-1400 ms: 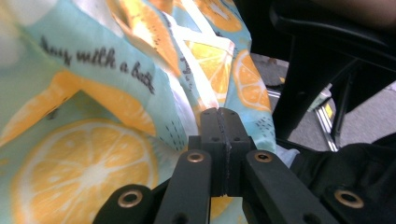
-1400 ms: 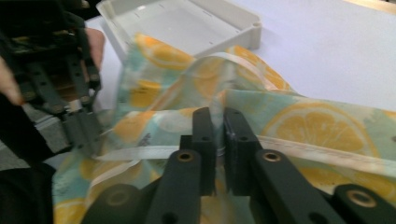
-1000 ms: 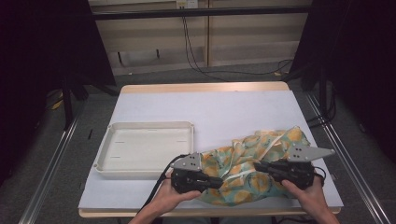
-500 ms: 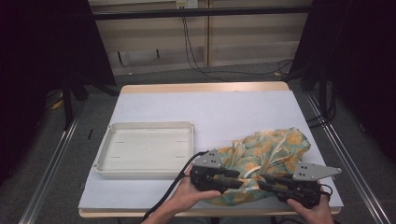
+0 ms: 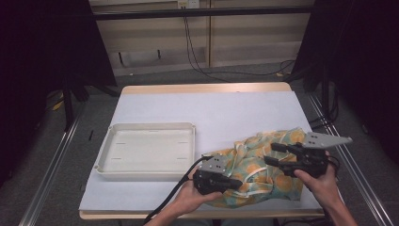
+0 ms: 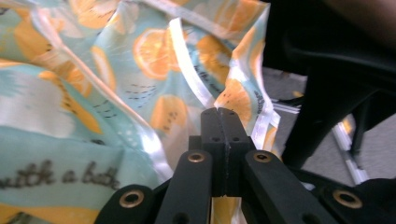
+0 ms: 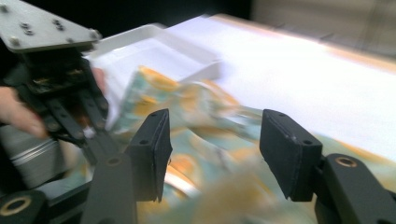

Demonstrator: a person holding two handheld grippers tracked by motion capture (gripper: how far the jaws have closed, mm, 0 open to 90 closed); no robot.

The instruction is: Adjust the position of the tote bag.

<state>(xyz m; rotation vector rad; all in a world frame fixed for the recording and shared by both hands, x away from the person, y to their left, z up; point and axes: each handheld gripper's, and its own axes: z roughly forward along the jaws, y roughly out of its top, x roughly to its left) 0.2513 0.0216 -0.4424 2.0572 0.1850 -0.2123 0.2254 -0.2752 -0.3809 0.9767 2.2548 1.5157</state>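
Note:
A light blue cloth printed with orange slices and edged in white (image 5: 256,165) lies crumpled at the table's front right. My left gripper (image 5: 240,182) points right at its near edge. In the left gripper view, the left gripper (image 6: 223,112) has its jaws pressed together where the cloth (image 6: 116,84) and its white hem meet them. My right gripper (image 5: 272,154) points left over the cloth's right side. The right gripper view shows my right gripper (image 7: 212,140) open wide above the blurred cloth (image 7: 196,112), with the left gripper's body at the left.
An empty white tray (image 5: 146,126) sits at the left of the white-covered table (image 5: 235,113). In the right gripper view the tray (image 7: 154,42) lies beyond the cloth. A black cable trails from the left gripper over the front edge. Metal rails run along both sides.
The left gripper has shifted right along the cloth's near edge. The right gripper dipped toward the front edge, then came back up over the cloth, which has bunched differently.

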